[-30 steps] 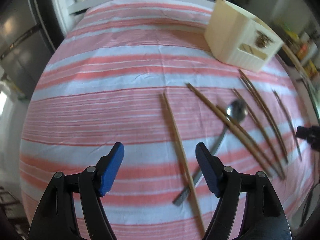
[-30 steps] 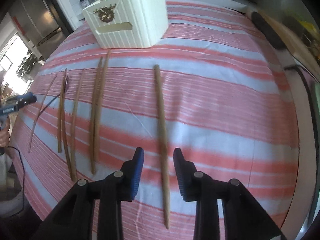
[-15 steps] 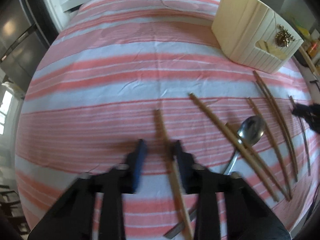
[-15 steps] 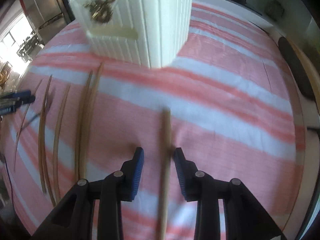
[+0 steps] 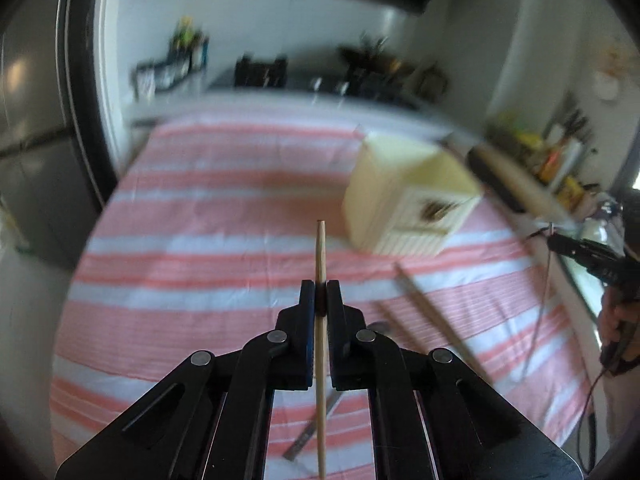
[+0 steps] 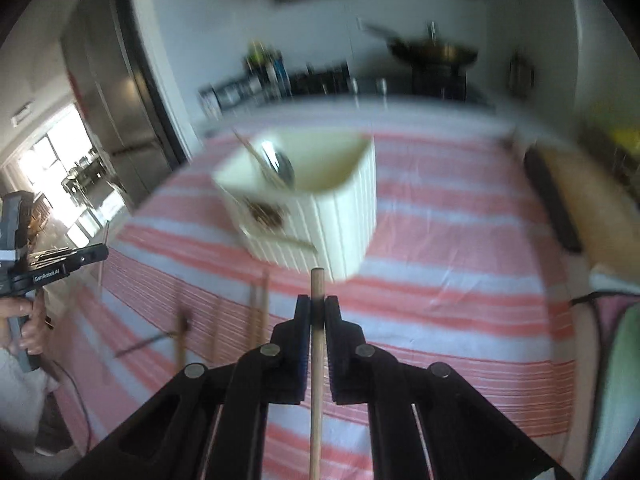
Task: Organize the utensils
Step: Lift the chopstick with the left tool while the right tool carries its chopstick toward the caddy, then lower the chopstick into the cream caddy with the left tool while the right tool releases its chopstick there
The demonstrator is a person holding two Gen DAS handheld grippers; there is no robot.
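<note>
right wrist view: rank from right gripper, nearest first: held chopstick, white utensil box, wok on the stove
1. Chopstick, clamped in the right gripper.
2. White utensil box, ahead on the striped cloth, slightly left.
3. Wok, far back, upper right.

Home kitchen: wok on stove, steel fridge, cluttered counter.

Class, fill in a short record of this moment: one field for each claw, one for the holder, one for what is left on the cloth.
left claw: shut on a chopstick, lifted off the cloth
right claw: shut on another chopstick, also lifted
holder: cream ribbed box, already holding a spoon
striped cloth: several chopsticks not yet collected
</note>
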